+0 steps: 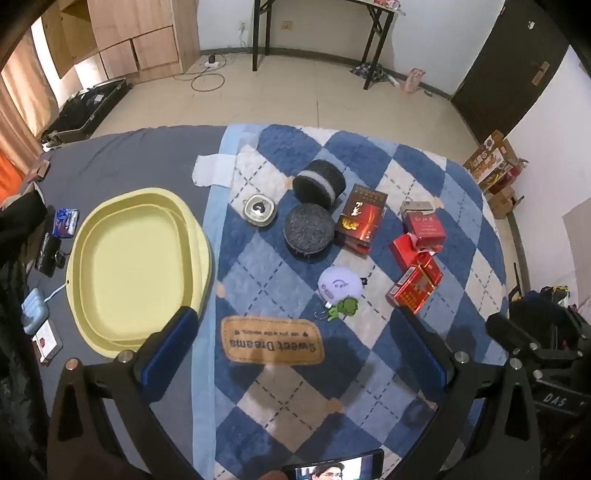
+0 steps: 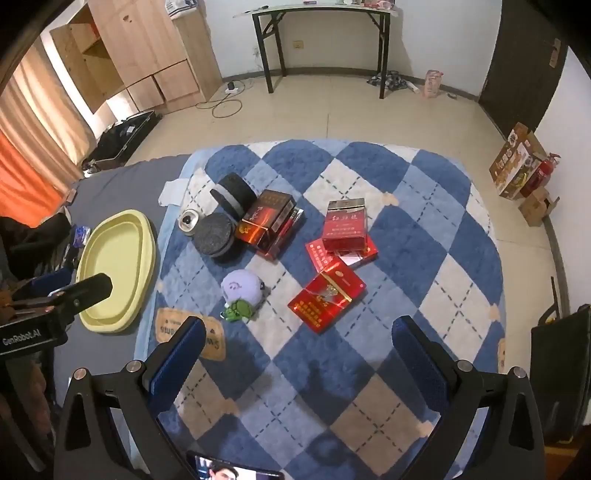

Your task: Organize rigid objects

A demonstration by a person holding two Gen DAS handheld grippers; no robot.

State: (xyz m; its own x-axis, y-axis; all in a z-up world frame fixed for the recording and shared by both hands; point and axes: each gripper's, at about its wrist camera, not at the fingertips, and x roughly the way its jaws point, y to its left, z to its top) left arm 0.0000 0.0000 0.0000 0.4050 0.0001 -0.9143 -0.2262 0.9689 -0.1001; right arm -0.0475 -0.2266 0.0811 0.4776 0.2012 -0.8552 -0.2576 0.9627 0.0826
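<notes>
On a blue-and-white diamond blanket (image 1: 369, 369) (image 2: 406, 258) lie two dark round cakes (image 1: 308, 232) (image 2: 216, 234), one flat and one (image 1: 319, 181) on edge, a small round tin (image 1: 259, 210) (image 2: 188, 220), a dark red box (image 1: 360, 218) (image 2: 267, 221), several red cigarette packs (image 1: 415, 284) (image 2: 327, 295), and a purple plush (image 1: 340, 286) (image 2: 242, 286) with a green frog charm (image 1: 341, 308). An empty yellow tray (image 1: 99, 295) (image 2: 118, 258) sits to the left. My left gripper (image 1: 299, 343) hangs open above the "Sweet Dreams" label. My right gripper (image 2: 301, 350) is open above bare blanket.
A grey sheet (image 1: 122, 158) lies under the tray, with small items along its left edge. A phone (image 1: 332, 467) shows at the bottom. The left gripper's body (image 2: 55, 306) reaches in at the right wrist view's left. Beyond are floor, a black-legged table (image 2: 325, 22) and cardboard boxes (image 2: 517, 166).
</notes>
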